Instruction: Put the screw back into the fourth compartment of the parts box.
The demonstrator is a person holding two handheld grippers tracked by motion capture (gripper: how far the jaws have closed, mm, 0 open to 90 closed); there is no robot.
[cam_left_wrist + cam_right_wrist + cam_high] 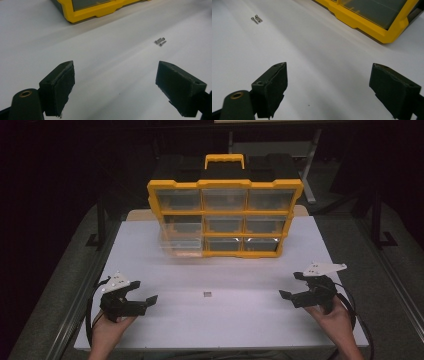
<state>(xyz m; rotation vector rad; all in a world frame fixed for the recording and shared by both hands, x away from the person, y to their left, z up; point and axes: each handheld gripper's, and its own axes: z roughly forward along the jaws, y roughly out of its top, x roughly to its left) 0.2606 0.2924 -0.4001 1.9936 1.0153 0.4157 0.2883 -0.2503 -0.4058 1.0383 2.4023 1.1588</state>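
The screws (pixel 207 294) lie bare on the white worktop (pixel 225 320), a small cluster near its middle, at about 6 o'clock from the organiser (pixel 225 212) and well apart from it; in the left gripper view they sit at 1 o'clock (pixel 160 41), in the right gripper view at 11 o'clock (pixel 256 19), three short silver pieces just beside one another.

The left gripper (pixel 145 292) rests low at 8 o'clock of the worktop, held by a hand (pixel 107 330); its jaws stand wide apart with nothing between them, only bare worktop showing in the gap (pixel 115 87); the screws lie well ahead of it.

The right gripper (pixel 290 286) sits at 4 o'clock, held by the other hand (pixel 335 320); its jaws are likewise wide apart and empty (pixel 328 90); the screws are well off from it too.

The organiser, yellow-framed with clear drawers and a black top handle, stands upright at 12 o'clock; its lower left drawer (pixel 181 245) looks blurred and juts out from the frame.
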